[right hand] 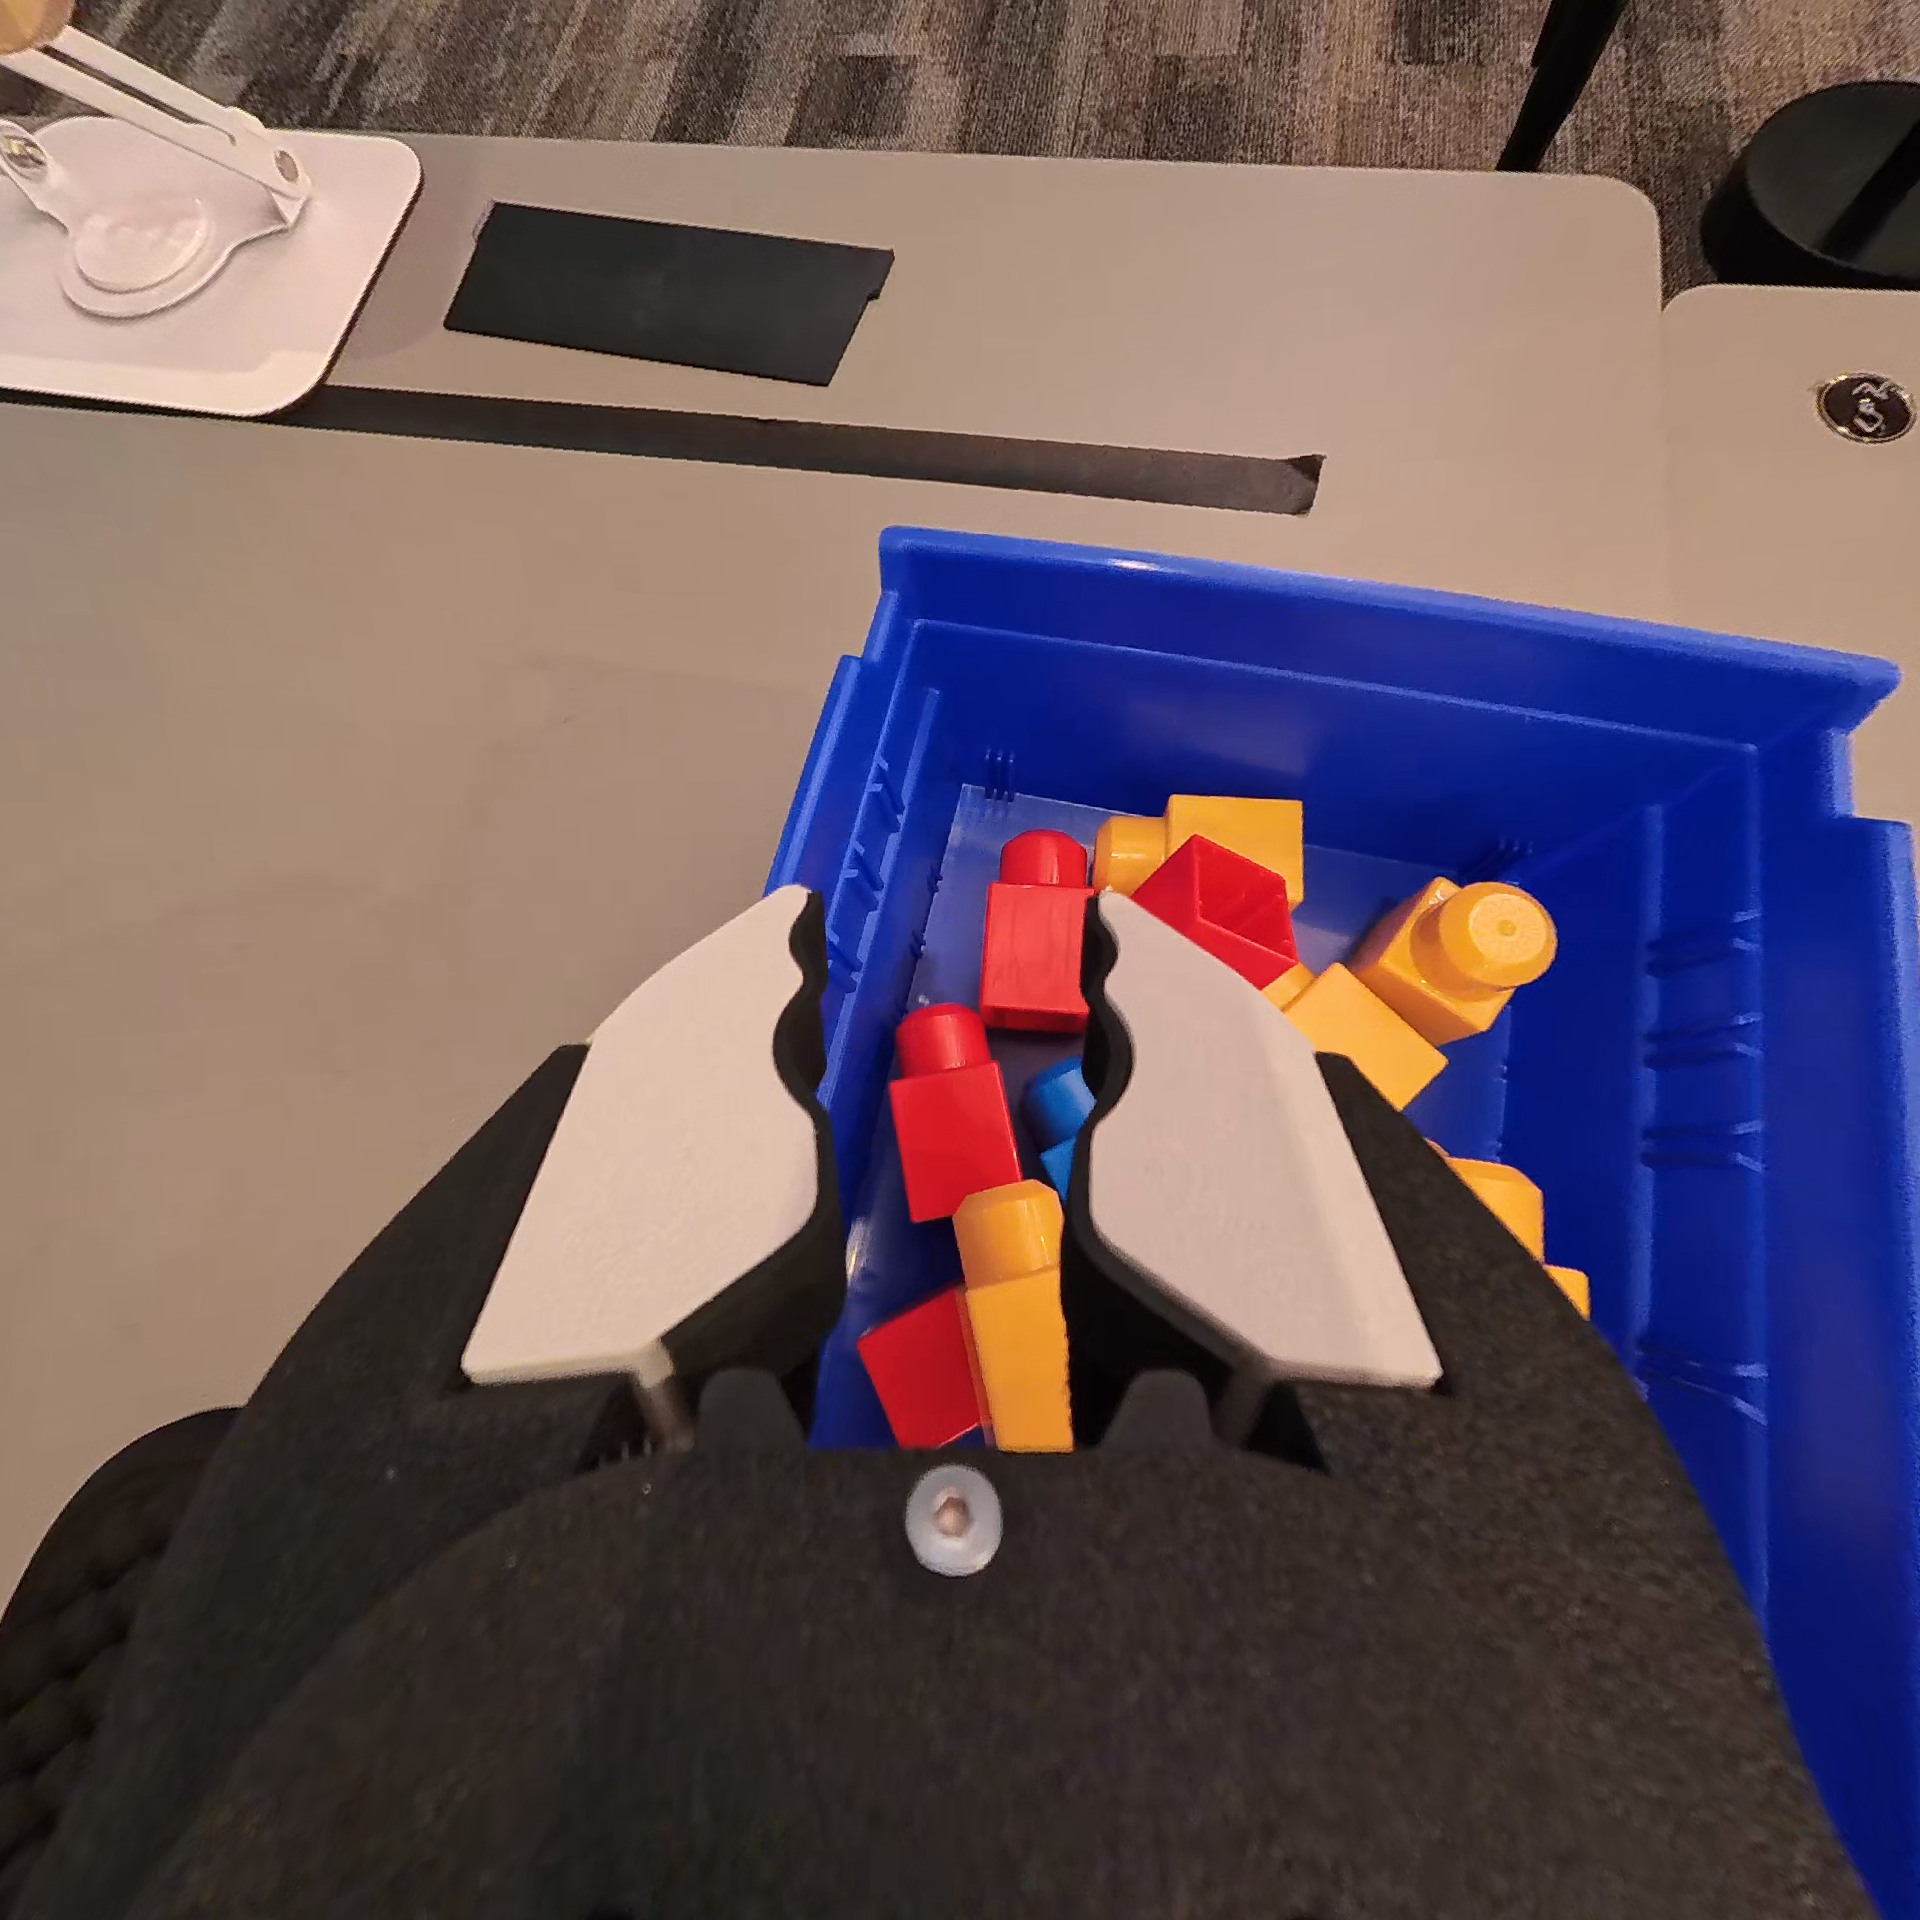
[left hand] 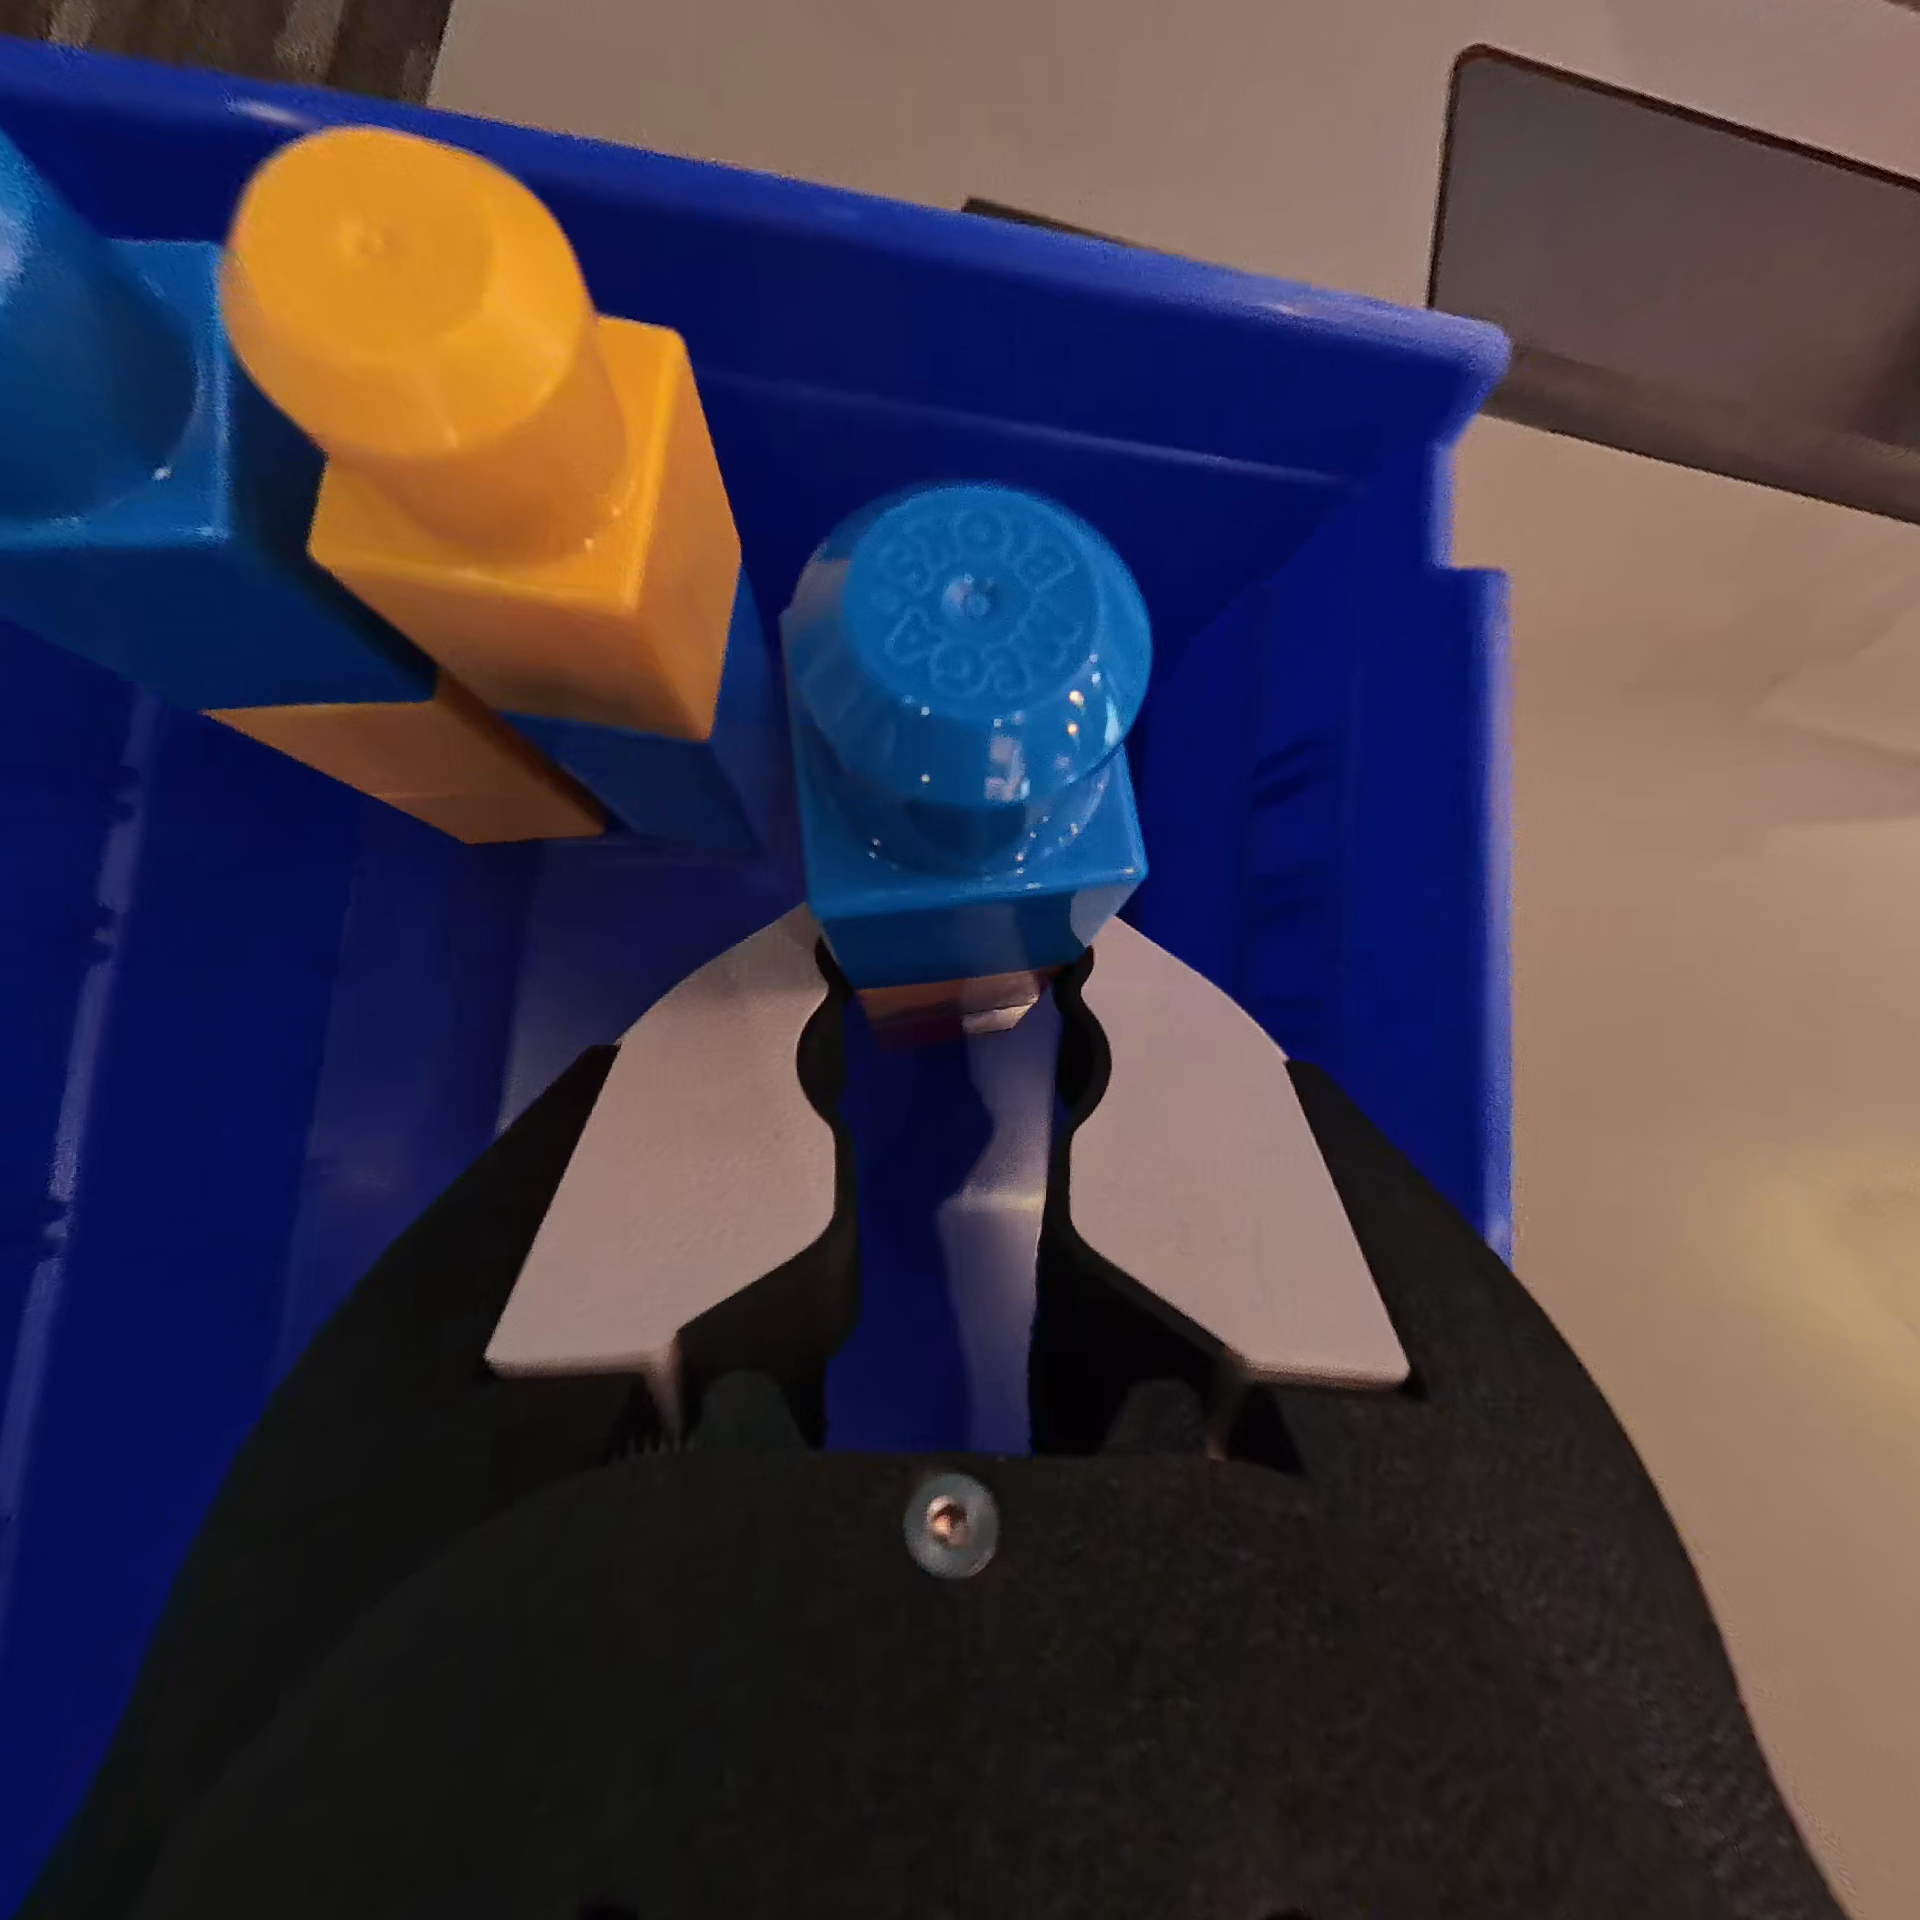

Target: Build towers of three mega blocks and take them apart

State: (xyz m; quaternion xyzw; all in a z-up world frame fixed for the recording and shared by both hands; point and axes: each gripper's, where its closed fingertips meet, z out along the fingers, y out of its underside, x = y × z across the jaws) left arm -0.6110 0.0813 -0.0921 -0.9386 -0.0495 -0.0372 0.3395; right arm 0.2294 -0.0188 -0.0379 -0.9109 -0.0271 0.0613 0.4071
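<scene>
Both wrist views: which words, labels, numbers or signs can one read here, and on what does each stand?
Blue block, top of the stack in the left gripper: raised letters in a ring on its stud; I do not copy them.
Round dark badge on the table: a pale mark, too small to read.
Nothing else bears writing.

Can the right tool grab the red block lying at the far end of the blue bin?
Probably yes. The right tool is open above the bin, and the red block shows between its tips with nothing on top; a red wedge crowds one side.
</scene>
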